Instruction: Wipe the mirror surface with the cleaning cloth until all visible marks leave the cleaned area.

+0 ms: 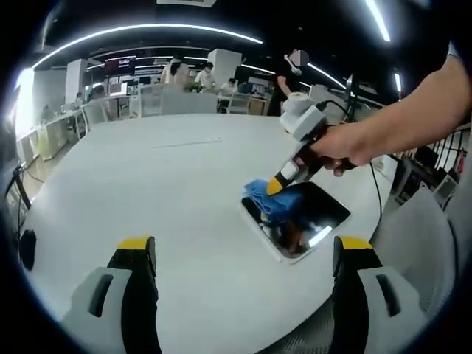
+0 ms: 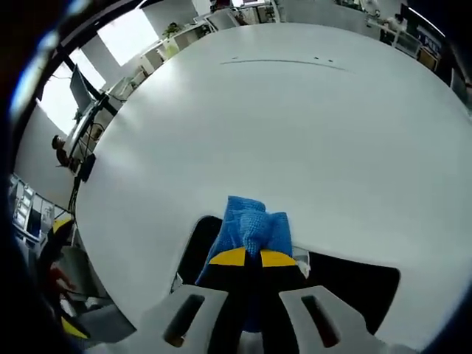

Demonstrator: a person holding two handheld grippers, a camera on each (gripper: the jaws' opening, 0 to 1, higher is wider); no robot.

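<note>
Wiping step: the blue cleaning cloth is pressed onto the mirror near one end of the glass, and the stroke is judged to be under way
Right hand-held gripper: clenched on the cleaning cloth, its yellow-tipped jaws drawn together over a bunched fold; in the left gripper view it is seen held by a person's hand
Left hand-held gripper: released, jaws wide apart with nothing between them, held above the tabletop and well apart from the mirror
Mirror position: lying flat on the white tabletop, close to its edge, dark and reflective
Cloth handling: judged soft, light and limp; it is best taken by a gathered fold, so that a loose pad is left under the jaws
Mirror handling: judged stiff, smooth, slippery and fragile; it may slide under a sideways push, so light downward pressure is called for
Marks: too small to be told apart from reflections
</note>
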